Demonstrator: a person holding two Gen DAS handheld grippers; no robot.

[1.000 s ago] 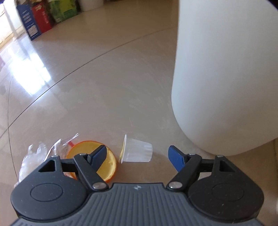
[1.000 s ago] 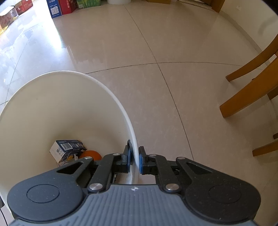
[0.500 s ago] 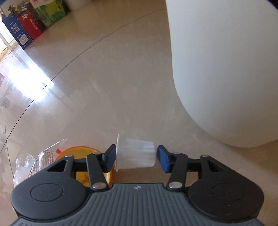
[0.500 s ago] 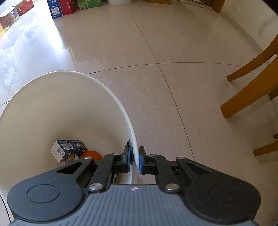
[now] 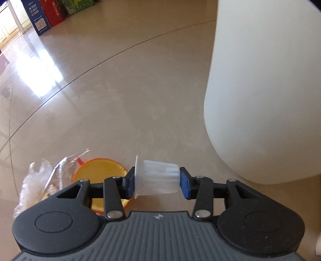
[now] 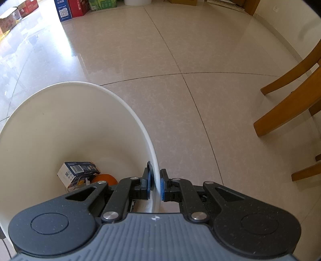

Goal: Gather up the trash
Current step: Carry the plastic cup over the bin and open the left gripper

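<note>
My left gripper (image 5: pixel 156 181) is shut on a small clear plastic cup (image 5: pixel 156 178), held sideways just above the floor with its rim to the left. Behind it on the floor lie an orange lid (image 5: pixel 100 170) and crumpled clear wrappers (image 5: pixel 40 180). The white trash bin (image 5: pixel 266 90) stands close at the right in the left wrist view. My right gripper (image 6: pixel 155 185) is shut on the rim of that white bin (image 6: pixel 80 128). Inside the bin lie a small blue and white carton (image 6: pixel 78 172) and an orange object (image 6: pixel 105 178).
Glossy beige tile floor (image 6: pixel 180 50) stretches ahead. Wooden chair legs (image 6: pixel 291 100) stand at the right in the right wrist view. Blue, red and green boxes (image 5: pixel 46 18) line the far wall at the upper left.
The left gripper closed on the clear cup and lifted it off the floor. The right gripper and the bin stayed put.
</note>
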